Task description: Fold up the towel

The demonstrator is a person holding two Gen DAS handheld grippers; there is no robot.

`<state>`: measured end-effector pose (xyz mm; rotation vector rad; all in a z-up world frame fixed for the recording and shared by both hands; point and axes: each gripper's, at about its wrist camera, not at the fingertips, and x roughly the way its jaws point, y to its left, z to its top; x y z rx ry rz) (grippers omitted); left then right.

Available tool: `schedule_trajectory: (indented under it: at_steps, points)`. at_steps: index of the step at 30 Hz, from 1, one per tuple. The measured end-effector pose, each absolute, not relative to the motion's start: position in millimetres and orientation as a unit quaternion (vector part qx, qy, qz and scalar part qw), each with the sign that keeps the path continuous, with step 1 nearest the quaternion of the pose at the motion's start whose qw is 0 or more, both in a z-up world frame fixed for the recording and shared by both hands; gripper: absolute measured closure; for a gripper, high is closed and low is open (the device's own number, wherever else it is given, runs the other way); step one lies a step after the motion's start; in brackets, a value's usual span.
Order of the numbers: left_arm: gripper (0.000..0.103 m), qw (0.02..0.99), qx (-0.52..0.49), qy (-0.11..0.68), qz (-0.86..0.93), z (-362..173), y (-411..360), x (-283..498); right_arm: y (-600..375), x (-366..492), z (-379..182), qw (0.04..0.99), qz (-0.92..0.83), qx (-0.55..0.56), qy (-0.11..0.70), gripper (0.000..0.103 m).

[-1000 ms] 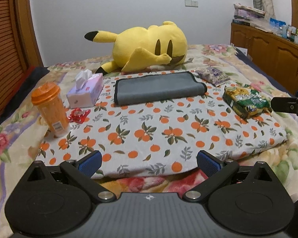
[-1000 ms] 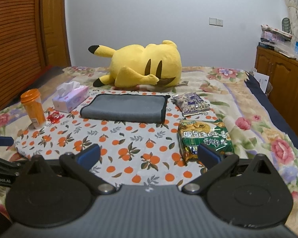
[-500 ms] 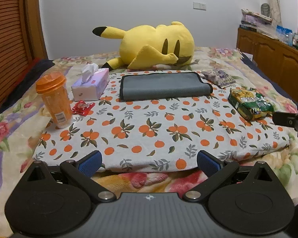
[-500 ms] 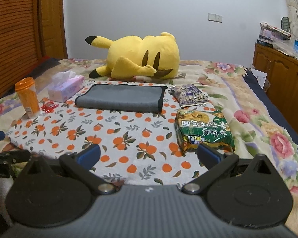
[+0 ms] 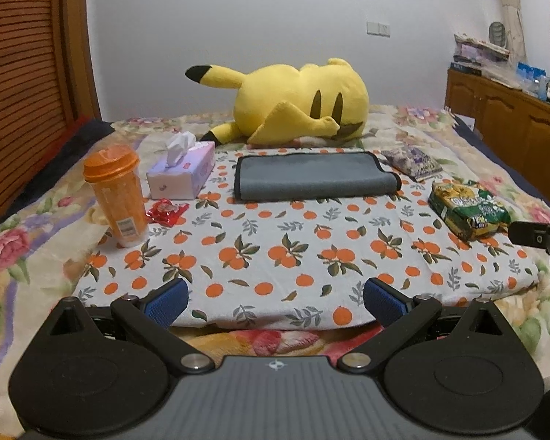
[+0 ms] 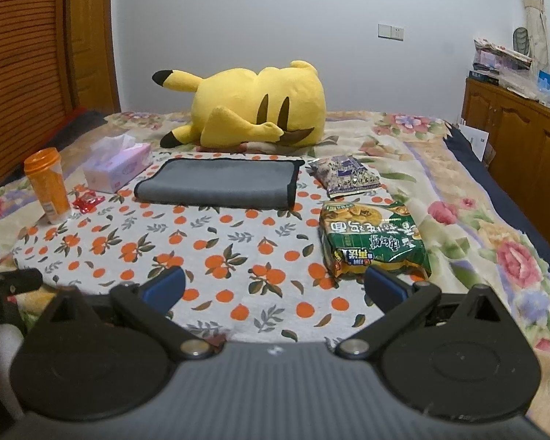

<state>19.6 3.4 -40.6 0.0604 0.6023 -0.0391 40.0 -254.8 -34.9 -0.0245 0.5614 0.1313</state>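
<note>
Straight ahead of both pairs of fingers, well beyond their tips, the grey towel point(image 5: 313, 176) lies on the orange-print cloth point(image 5: 297, 249), already doubled into a long strip with its rolled edge facing the grippers. The left gripper point(image 5: 275, 295) and the right gripper point(image 6: 275, 288) both stand wide apart and hold nothing, hovering over the near edge of the cloth. By my judgement the fold is either finished or awaiting one more halving. A further fold would call for reaching forward past the noodle packet point(image 6: 374, 238), right of the right fingers, and the orange cup point(image 5: 115, 192), left of the left fingers, to pinch the towel's short ends.
</note>
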Motion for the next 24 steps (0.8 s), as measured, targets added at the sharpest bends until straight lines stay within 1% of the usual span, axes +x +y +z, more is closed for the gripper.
schedule_trajectory:
  at_steps: [8,24]
  points:
    - [0.000,0.964,0.028,0.264,-0.020,-34,4,11,-256,35,-31,0.963,0.066,-0.011,0.263,0.000]
    - [0.000,0.971,0.031,0.236,-0.023,-28,3,5,-260,27,-26,0.971,0.066,-0.001,0.230,0.000]
